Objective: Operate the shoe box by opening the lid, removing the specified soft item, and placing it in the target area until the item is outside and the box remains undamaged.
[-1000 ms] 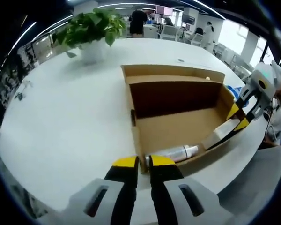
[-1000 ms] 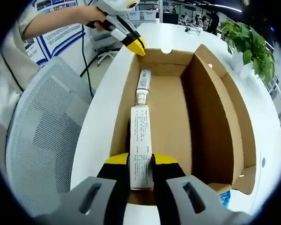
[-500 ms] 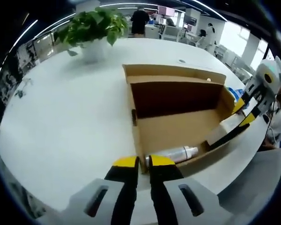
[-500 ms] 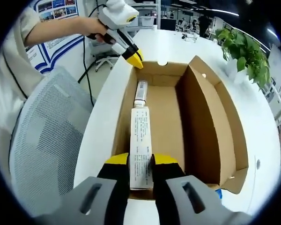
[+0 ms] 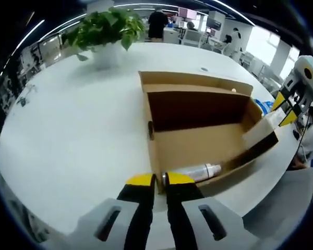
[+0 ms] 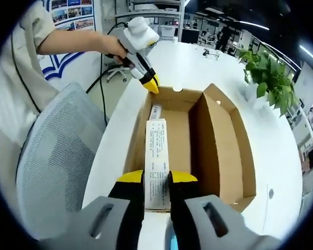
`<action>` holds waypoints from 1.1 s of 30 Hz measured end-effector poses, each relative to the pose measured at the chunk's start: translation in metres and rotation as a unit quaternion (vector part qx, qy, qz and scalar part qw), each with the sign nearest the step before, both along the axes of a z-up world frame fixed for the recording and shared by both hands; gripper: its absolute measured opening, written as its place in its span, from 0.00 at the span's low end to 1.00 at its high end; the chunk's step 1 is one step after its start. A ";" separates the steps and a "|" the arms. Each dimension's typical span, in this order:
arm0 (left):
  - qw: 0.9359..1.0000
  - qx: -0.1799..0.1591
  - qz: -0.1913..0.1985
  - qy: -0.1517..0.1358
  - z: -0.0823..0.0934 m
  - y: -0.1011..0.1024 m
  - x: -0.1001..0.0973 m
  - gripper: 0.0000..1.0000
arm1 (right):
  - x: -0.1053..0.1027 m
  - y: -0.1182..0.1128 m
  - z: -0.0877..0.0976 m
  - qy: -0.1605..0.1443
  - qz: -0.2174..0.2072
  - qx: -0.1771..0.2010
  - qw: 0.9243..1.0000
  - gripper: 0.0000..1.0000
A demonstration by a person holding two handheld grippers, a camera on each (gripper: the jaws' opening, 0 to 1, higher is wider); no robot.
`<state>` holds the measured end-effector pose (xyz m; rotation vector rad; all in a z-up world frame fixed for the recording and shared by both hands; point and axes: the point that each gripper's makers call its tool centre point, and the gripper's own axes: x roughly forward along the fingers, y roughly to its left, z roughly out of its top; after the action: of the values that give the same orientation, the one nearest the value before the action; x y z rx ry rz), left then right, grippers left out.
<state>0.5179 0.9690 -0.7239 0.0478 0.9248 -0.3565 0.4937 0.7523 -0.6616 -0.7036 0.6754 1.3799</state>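
Observation:
The open cardboard shoe box point(image 5: 198, 146) lies on the white table, its lid folded back. My left gripper point(image 5: 160, 180) is shut on the box's near end wall. In the right gripper view that gripper point(image 6: 152, 85) sits at the far end of the box point(image 6: 219, 146). My right gripper point(image 6: 156, 178) is shut on one end of a long white tube point(image 6: 156, 151) with printed text, held tilted up over the box's rim. From the left gripper view, the right gripper point(image 5: 283, 110) holds the tube point(image 5: 258, 133) above the box's right end. A silver bottle point(image 5: 198, 170) lies on the box floor.
A potted green plant point(image 5: 104, 26) stands at the far side of the round white table point(image 5: 68, 130). A grey mesh chair point(image 6: 57, 172) is beside the table edge. The person's arm point(image 6: 68, 41) reaches in from the left. A blue object point(image 5: 261, 101) lies beyond the box.
My right gripper has drawn the white tube up and back, lifting it off the box floor toward the rim. The left gripper has stayed on the box wall.

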 end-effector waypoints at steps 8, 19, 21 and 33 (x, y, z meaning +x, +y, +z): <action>1.000 -0.005 0.005 0.001 0.000 0.000 0.000 0.05 | 0.006 -0.011 0.028 -0.028 0.009 0.005 1.000 0.15; 1.000 -0.005 0.004 0.002 0.000 0.000 -0.001 0.05 | 0.022 -0.050 0.059 -0.063 -0.004 0.009 0.998 0.15; 1.000 -0.004 0.005 0.003 0.000 0.000 -0.001 0.05 | 0.025 -0.059 0.060 -0.066 -0.009 0.006 0.998 0.15; 1.000 0.004 0.003 0.011 -0.001 -0.001 -0.001 0.04 | 0.049 -0.115 0.061 -0.081 -0.043 -0.015 0.996 0.15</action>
<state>0.5170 0.9685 -0.7249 0.0476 0.9484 -0.3485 0.5427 0.6372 -0.6010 -0.7939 0.5918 1.2213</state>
